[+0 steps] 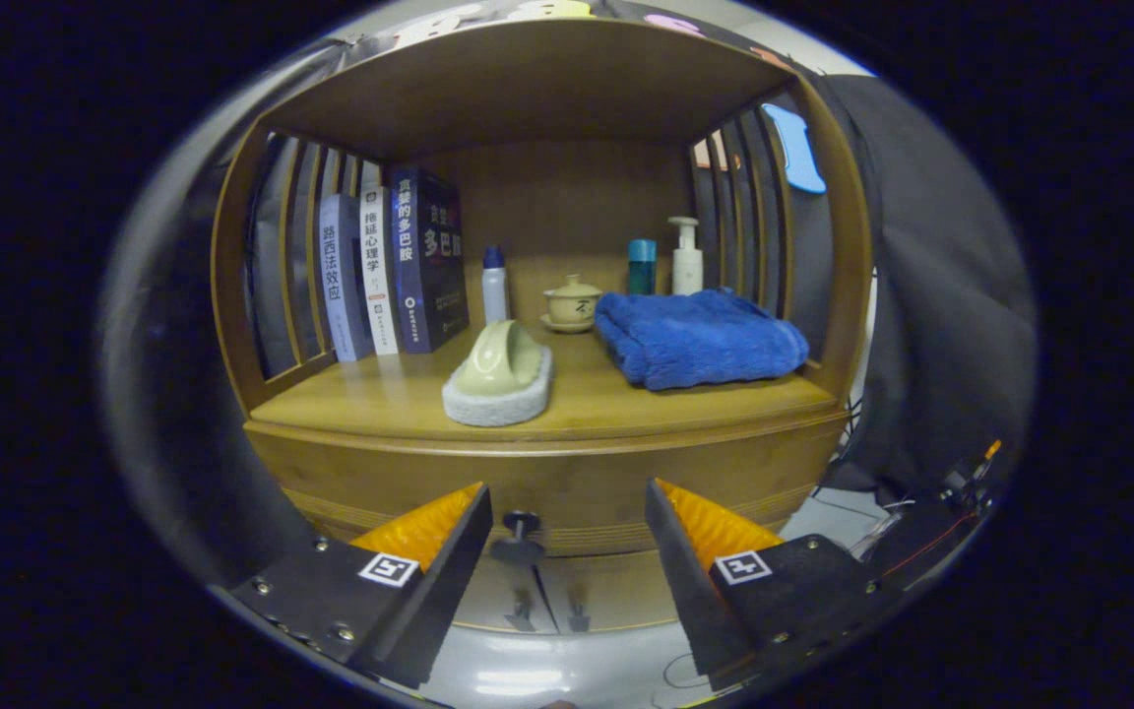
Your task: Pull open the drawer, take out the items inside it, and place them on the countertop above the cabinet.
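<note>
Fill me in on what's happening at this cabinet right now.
A hand-held gripper faces a wooden cabinet, its fingers open. The dark drawer knob sits between them, nearer the left finger, and neither finger touches it. The drawer looks closed. On the countertop above lie a green scrubber on a sponge and a folded blue towel, with books, a lidded cup and bottles behind.
</note>
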{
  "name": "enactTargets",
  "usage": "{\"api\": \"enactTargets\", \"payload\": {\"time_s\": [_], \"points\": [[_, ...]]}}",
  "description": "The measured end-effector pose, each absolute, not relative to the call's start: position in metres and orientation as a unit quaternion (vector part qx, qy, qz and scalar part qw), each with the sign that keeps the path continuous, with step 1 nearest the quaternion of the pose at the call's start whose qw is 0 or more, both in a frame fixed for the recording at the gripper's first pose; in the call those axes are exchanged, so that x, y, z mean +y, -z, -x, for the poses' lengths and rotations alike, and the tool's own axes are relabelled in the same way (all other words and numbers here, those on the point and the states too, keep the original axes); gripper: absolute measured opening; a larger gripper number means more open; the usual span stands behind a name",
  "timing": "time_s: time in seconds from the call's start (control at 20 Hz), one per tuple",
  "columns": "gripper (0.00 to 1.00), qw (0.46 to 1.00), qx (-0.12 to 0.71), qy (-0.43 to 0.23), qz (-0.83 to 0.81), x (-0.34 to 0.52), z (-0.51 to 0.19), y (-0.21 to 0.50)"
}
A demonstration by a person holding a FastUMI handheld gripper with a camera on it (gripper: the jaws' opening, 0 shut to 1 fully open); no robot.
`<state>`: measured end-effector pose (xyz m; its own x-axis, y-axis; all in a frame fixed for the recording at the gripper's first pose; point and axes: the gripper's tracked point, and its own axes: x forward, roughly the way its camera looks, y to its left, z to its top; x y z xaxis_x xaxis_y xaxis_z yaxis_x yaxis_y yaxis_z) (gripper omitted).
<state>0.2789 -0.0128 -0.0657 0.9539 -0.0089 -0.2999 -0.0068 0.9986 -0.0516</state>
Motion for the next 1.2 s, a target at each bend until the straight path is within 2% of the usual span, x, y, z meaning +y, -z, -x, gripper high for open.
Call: {"api": "enactTargets", "payload": {"time_s": [0.2,0.5,0.65,0.95,1.2], "points": [[0.94,0.988,0.138,-0.02,0.072,-0.054,-0.254,0.053],[0.93,0.973,0.199,-0.02,0.117,-0.132,-0.218,0.084],[0.94,0.968,0.215,-0.043,0.125,-0.16,-0.208,0.1],[0.92,0.974,0.181,-0.05,0.126,-0.227,-0.211,0.109],[0.92,0.989,0.126,-0.023,0.069,-0.28,-0.222,0.1]]}}
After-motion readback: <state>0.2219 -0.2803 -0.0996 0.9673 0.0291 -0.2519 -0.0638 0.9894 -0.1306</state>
